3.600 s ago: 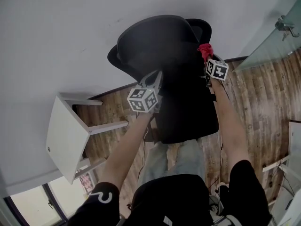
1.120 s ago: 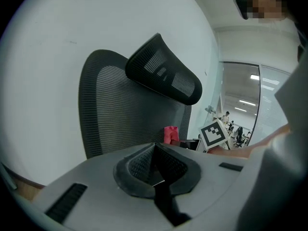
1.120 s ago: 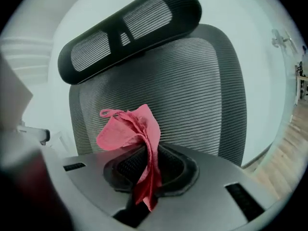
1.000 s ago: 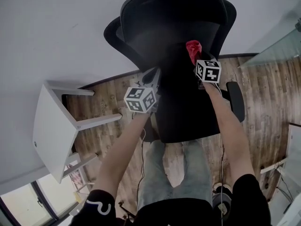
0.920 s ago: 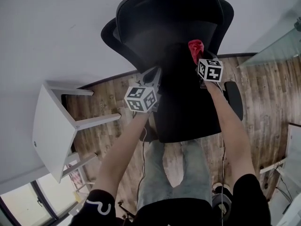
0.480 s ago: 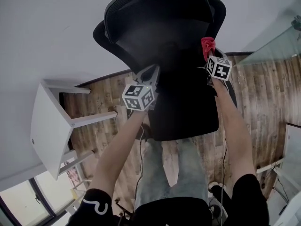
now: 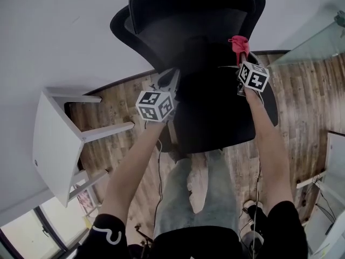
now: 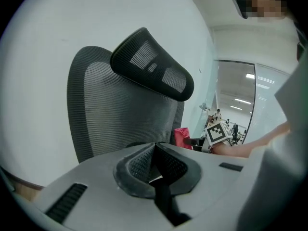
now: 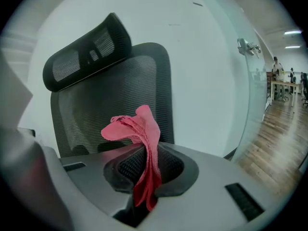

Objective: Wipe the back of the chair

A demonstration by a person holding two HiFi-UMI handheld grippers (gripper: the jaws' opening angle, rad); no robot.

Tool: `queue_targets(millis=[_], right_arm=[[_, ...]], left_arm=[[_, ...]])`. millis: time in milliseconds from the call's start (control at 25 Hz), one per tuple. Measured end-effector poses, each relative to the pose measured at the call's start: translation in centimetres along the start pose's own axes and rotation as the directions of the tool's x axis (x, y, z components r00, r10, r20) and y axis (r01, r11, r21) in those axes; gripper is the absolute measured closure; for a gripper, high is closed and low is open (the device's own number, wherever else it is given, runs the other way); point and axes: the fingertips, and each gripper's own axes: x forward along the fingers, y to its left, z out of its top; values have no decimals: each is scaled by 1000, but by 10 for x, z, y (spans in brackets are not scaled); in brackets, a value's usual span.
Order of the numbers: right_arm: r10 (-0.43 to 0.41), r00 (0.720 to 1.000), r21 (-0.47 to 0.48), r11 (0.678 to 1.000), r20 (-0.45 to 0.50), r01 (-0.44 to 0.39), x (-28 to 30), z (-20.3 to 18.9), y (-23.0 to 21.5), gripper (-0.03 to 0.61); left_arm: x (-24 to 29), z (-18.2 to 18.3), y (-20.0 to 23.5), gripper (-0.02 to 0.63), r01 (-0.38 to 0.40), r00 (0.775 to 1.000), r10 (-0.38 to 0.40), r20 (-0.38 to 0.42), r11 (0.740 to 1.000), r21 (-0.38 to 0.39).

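Both forearms [image 7: 137, 161] extended forward, left tongs [image 8: 155, 147] pressed together, right tongs [image 9: 147, 153] pinching red cloth [image 9: 137, 126]

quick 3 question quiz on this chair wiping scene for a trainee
1. Multiple choice: what is clamped in the right gripper? A) a red cloth B) a sponge C) nothing
2. True or false: the left gripper is shut with nothing between its jaws.
3. Fill in: in the head view, the white table stands on the person's ____ side of the chair.
Key: 1 A; 2 true; 3 left.
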Motion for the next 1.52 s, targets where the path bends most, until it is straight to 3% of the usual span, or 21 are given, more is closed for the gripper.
queue_targets(millis=[440, 760, 1120, 1520], right_arm=[[221, 975, -20, 975, -20, -221, -3, -36, 204, 512], [325, 944, -29, 944, -61, -327, 2, -72, 311, 513], [366, 927, -89, 924, -77, -372, 13, -98, 355, 514], [362, 924, -61, 927, -119, -371, 26, -124, 339, 514]], left_arm=[[-92, -14, 82, 589, -29, 1000, 29, 1, 1000, -10], [-140, -15, 139, 589, -63, 998, 64, 23, 998, -24], [-166, -36, 165, 589, -88, 996, 89, 4, 994, -62], [-167, -47, 151, 590, -130, 991, 130, -2, 989, -66]])
